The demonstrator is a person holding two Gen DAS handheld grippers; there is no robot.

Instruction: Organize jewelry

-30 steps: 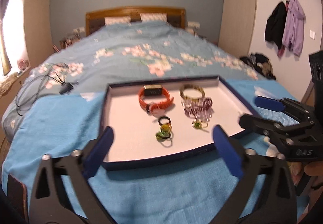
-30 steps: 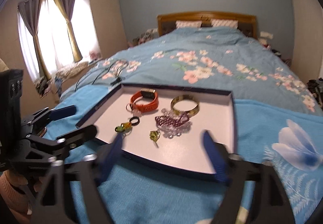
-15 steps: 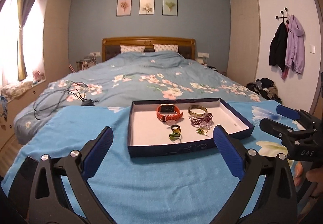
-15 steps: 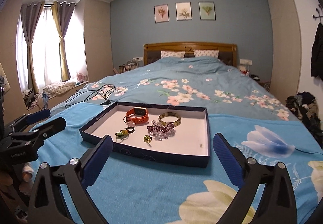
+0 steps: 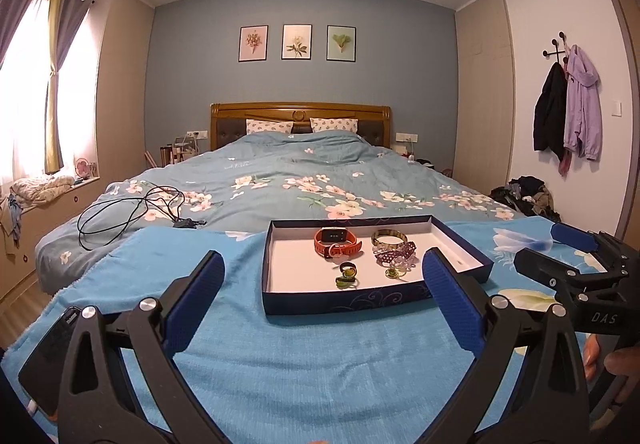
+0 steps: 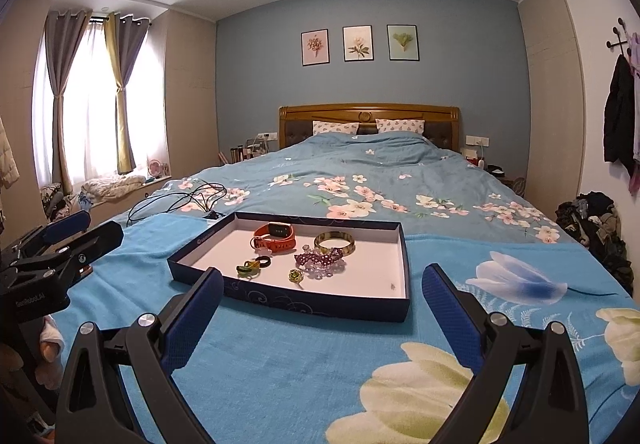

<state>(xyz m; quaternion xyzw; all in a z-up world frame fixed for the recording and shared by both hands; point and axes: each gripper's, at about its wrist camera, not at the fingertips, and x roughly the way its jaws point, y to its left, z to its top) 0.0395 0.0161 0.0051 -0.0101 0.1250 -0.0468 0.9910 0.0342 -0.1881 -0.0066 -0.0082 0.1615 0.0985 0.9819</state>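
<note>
Both grippers pulled back from tray (image 5: 344, 304); left gripper (image 5: 323, 300), right gripper (image 6: 322, 302) spread wide, empty. Watch (image 5: 336, 242), bangle (image 5: 387, 238), rings (image 5: 347, 272) lie inside tray on bed; sorting seems finished.

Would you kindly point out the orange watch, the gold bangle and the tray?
orange watch (image 6: 276, 236), right wrist view, on its strap.
gold bangle (image 6: 334, 242), right wrist view, on its near rim.
tray (image 5: 344, 300), left wrist view, on its near wall.
</note>
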